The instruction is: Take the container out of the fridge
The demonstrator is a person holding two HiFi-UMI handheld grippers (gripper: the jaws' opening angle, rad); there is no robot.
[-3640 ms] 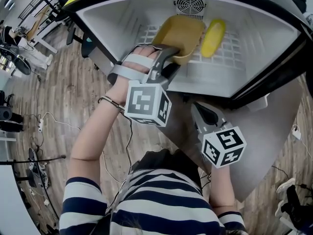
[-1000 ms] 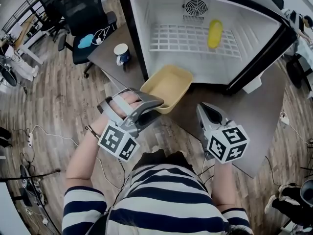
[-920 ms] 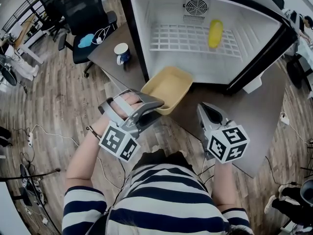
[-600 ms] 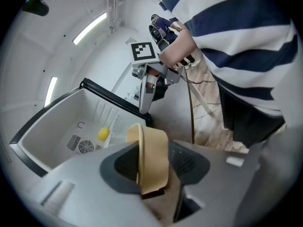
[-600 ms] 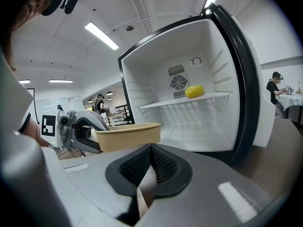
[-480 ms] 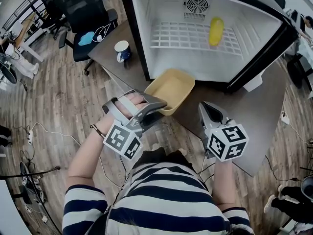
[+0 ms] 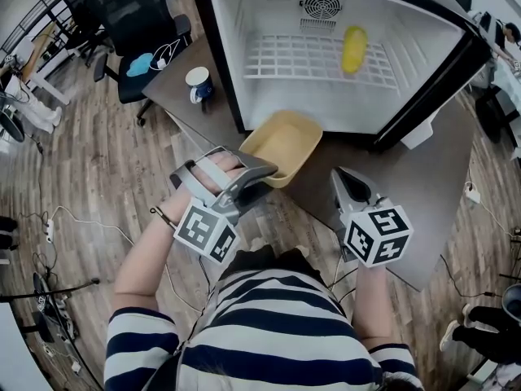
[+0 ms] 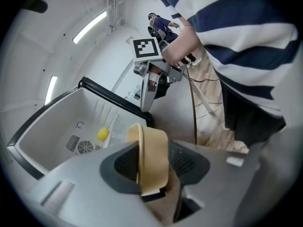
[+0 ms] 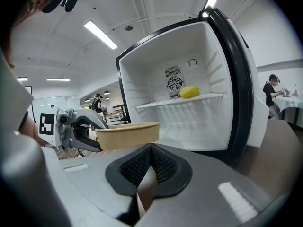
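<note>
Outside fridge (image 7: 309, 108): left hand-held gripper (image 7: 264, 174) clamps container (image 7: 286, 141) rim (right hand-held gripper (image 7: 347, 179) closed).

"What's underfoot?"

"A wood-plank floor (image 7: 73, 161), grey-brown, with a white cable (image 7: 89, 213) trailing across it on the left."

"Any furniture?"

"A grey table (image 7: 444, 186) runs slantwise through the middle. A black office chair (image 7: 134, 19) stands just beside its far left corner, with something light blue (image 7: 140, 62) on the seat. More desks and a metal railing sit further left, too small to make out."

"And the light?"

"A white ceiling (image 9: 142, 8) with long strip lamps (image 9: 100, 34), all lit. The room looks bright and even."
</note>
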